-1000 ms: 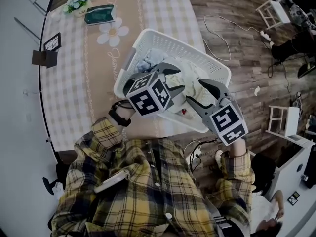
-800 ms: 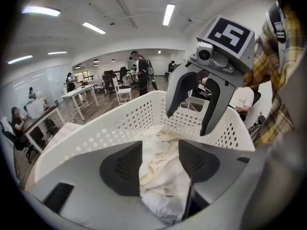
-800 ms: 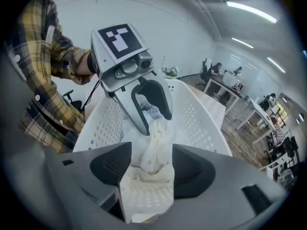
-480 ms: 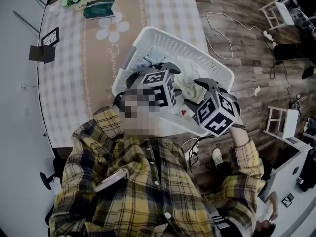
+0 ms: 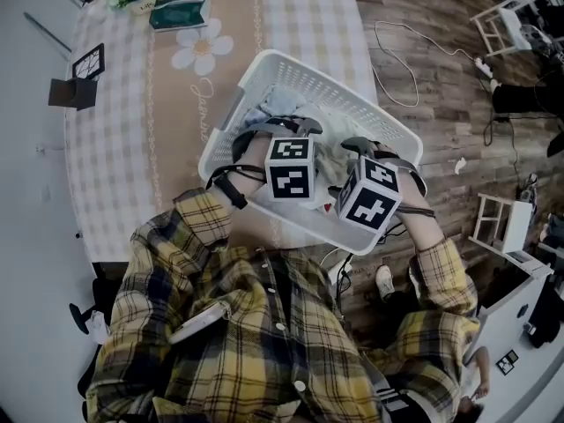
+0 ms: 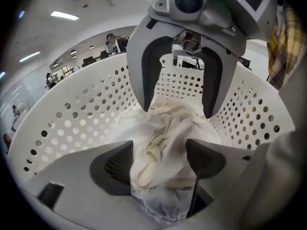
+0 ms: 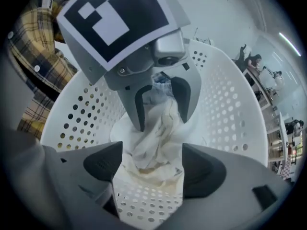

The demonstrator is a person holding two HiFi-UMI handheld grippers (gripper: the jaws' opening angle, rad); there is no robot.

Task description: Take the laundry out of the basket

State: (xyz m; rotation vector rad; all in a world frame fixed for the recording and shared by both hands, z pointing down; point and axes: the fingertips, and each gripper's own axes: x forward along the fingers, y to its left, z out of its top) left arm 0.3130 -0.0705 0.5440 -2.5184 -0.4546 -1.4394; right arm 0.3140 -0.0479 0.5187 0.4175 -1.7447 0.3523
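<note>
Inside the basket (image 5: 304, 67), left gripper (image 6: 158, 153) and right gripper (image 7: 151, 161) straddle cream laundry (image 6: 165, 123), jaws just opened wide (nothing pinched yet); a shallow close could slip off

Camera set: one head view and two gripper views, all converging on the basket (image 5: 310, 65).

Head view: from above the person's plaid shirt (image 5: 264, 342), facing steeply down at middle range, takes in the desk (image 5: 132, 148), wooden floor (image 5: 449, 86) and whole basket. Left gripper view: rides the left gripper (image 6: 159, 159) inside the basket, very near, looking along its fingers (image 6: 112, 164), just opened wide, at the cream cloth (image 6: 163, 128) between them. Right gripper view: rides the right gripper (image 7: 152, 166), equally near, from the opposite side, fingers (image 7: 204, 171) likewise just opened. Shared: the cloth and the perforated basket wall; each gripper view faces the other gripper.
</note>
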